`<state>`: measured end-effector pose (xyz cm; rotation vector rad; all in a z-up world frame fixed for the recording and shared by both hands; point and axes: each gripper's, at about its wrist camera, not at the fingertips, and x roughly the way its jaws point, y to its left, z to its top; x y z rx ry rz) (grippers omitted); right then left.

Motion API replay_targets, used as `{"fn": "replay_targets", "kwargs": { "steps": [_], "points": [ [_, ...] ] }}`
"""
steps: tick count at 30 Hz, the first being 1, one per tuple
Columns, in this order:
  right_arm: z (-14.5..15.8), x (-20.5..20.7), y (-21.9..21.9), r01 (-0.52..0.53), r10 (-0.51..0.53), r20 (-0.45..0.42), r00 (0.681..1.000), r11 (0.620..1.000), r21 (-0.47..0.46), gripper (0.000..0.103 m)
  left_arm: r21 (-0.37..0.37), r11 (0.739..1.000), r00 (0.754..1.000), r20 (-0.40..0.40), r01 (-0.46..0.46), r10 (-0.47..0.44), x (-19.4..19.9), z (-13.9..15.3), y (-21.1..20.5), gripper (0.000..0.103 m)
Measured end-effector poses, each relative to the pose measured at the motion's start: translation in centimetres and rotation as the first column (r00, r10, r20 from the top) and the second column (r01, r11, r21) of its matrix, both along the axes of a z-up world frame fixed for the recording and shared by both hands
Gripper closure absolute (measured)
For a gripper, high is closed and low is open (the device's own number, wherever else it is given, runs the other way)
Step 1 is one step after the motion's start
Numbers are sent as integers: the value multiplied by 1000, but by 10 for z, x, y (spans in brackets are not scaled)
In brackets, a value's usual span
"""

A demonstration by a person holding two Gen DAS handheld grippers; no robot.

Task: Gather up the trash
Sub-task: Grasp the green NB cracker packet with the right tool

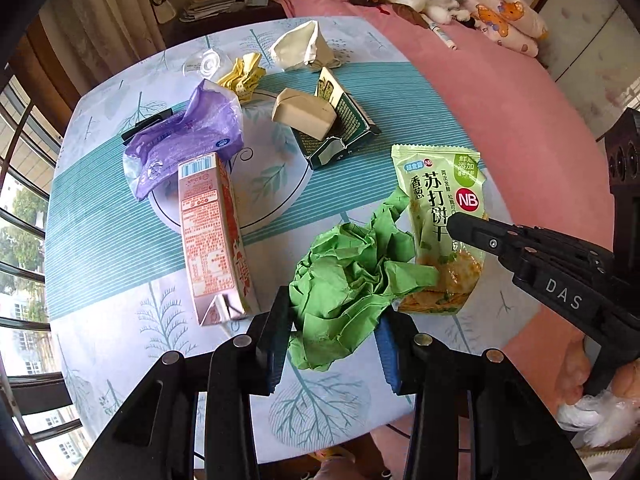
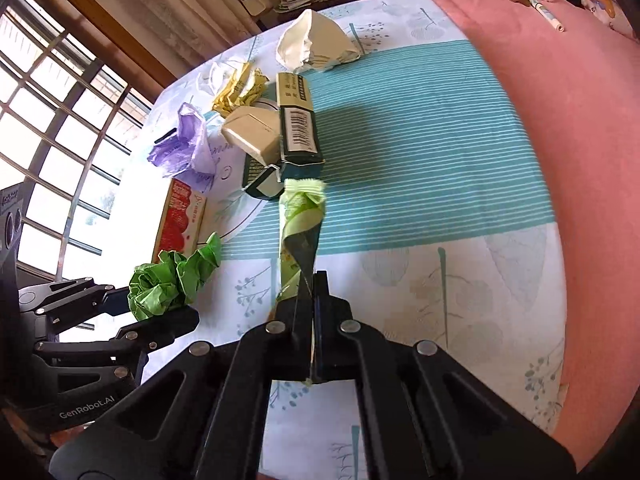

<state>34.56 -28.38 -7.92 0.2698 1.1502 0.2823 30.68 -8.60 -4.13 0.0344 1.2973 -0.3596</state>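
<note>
The lower end of the pale green printed snack wrapper (image 2: 301, 216) is hidden between black gripper fingers. Part of the dark green cardboard box (image 1: 340, 128) is covered by a beige rectangular block (image 1: 304, 112). A flat black object (image 1: 146, 127) is largely concealed under the crumpled purple plastic bag (image 1: 184, 140).

Black left gripper (image 1: 334, 344), blue pads, silver rivets, "DAS" lettering

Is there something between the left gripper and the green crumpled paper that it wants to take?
No. The left gripper is shut on the green crumpled paper already, with nothing visible between pads and paper.
</note>
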Motion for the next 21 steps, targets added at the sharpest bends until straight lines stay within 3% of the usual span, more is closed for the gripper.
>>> {"fn": "replay_targets", "kwargs": {
  "steps": [8, 15, 21],
  "points": [
    [49, -96, 25, 60, -62, 63, 996, 998, 36, 103, -39, 999, 997, 83, 5, -2, -90, 42, 59, 65],
    [58, -186, 65, 58, -58, 76, 995, 998, -7, 103, -75, 997, 998, 59, -30, 35, -171, 28, 110, 65],
    [38, -259, 90, 59, -58, 21, 998, 998, -11, 103, -73, 996, 999, 12, -47, 48, -219, -1, 132, 65]
  ]
}}
